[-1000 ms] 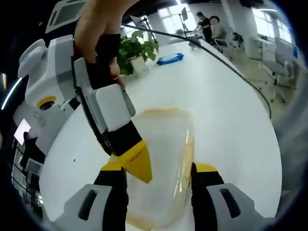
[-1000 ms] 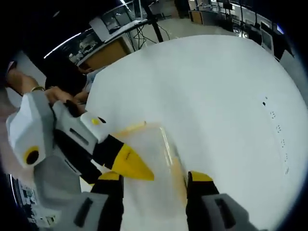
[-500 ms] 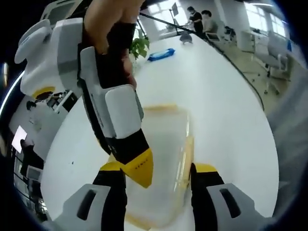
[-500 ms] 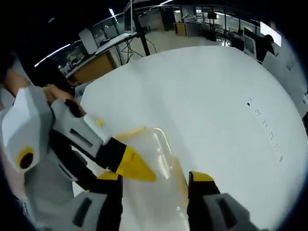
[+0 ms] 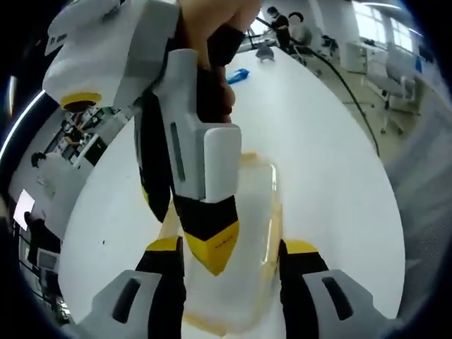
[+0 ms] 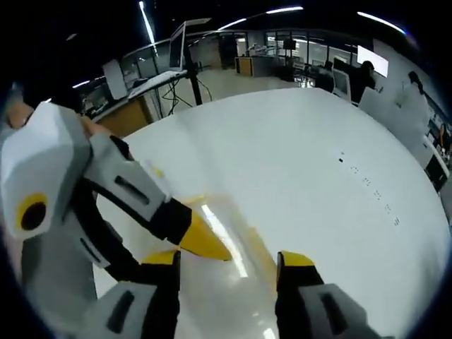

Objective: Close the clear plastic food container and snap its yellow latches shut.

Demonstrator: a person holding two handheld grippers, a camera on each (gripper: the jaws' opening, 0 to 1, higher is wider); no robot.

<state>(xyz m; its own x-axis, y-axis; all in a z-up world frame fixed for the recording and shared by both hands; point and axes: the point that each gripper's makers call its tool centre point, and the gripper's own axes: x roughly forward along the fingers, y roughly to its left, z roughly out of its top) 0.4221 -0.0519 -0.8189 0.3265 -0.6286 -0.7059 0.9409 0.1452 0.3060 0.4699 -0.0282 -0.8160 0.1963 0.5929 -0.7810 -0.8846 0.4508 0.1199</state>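
A: Now, item one, the clear plastic food container (image 5: 244, 233). Where?

B: Flat on the white table (image 5: 332, 162), low in the left gripper view, between that view's own two jaws. Lid down on the body. One yellow latch (image 5: 275, 226) runs along its edge at about 3 o'clock of the container; a second yellow edge shows at its far end, toward 12 o'clock. In the right gripper view the container (image 6: 233, 268) sits low centre, again between the jaws, glare streaking across the lid.

A: Item two, left gripper (image 5: 233, 251)?

B: Yellow-tipped jaws standing apart, one either side of the container, at 7 and 5 o'clock of the view. Whether they press its walls, I cannot tell.

A: Item three, right gripper (image 6: 229, 258)?

B: In its own view the jaws are spread, holding nothing that I can make out. In the left gripper view it comes down from 12 o'clock, white and black body, a hand (image 5: 212, 42) wrapped round the grip, its yellow tip over the lid near the 9 o'clock side. Contact with the lid: cannot tell.

A: Surroundings?

B: A blue object (image 5: 238, 75) far up the table toward 12 o'clock, well apart from the container. People (image 5: 282, 25) seated beyond the table's far end. Office chairs (image 5: 395, 85) at 2 o'clock. A black cable (image 5: 346, 92) arcs across the table's right side.
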